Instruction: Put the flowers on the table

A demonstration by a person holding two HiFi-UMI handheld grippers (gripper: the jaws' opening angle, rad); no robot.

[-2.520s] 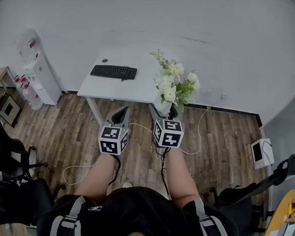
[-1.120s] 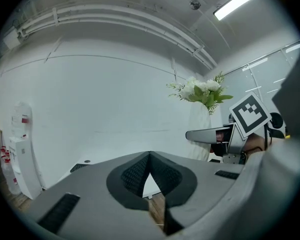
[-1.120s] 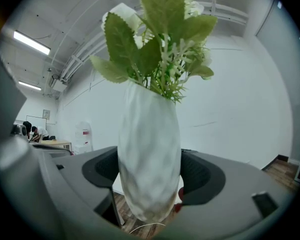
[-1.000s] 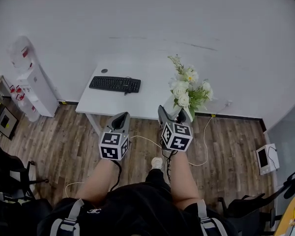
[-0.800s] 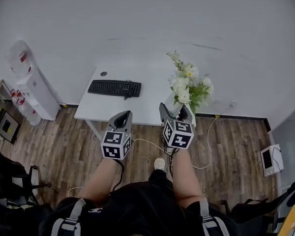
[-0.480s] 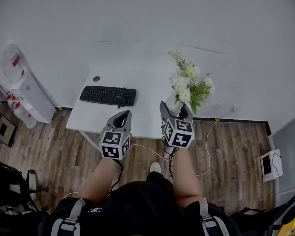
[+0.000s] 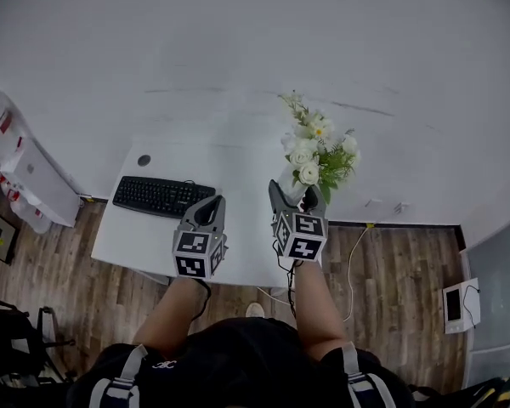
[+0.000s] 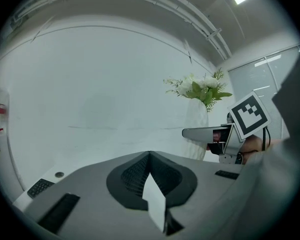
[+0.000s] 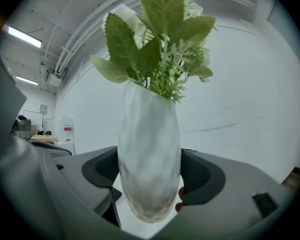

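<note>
1. Both claws have moved up to the white table [image 7: 238, 257]. Before, they hung over the wooden floor [image 7: 391, 262]. Now they hang over the table's near edge, in the middle of the head view.
2. At the far left edge stands a white water cooler [image 7: 21, 172].
3. A black keyboard [image 7: 157, 196] lies on the left part of the table, just left of the left claw.
4. The left claw [image 7: 206, 206] is closed tight, and nothing is in it.
5. The right claw [image 7: 294, 195], just right of the middle, squeezes a white vase [image 7: 289, 184] from both sides and holds it upright.
6. White flowers [image 7: 314, 151] with green leaves stick up out of the vase. They are over the right part of the table, in front of the white wall [image 7: 238, 41].
</note>
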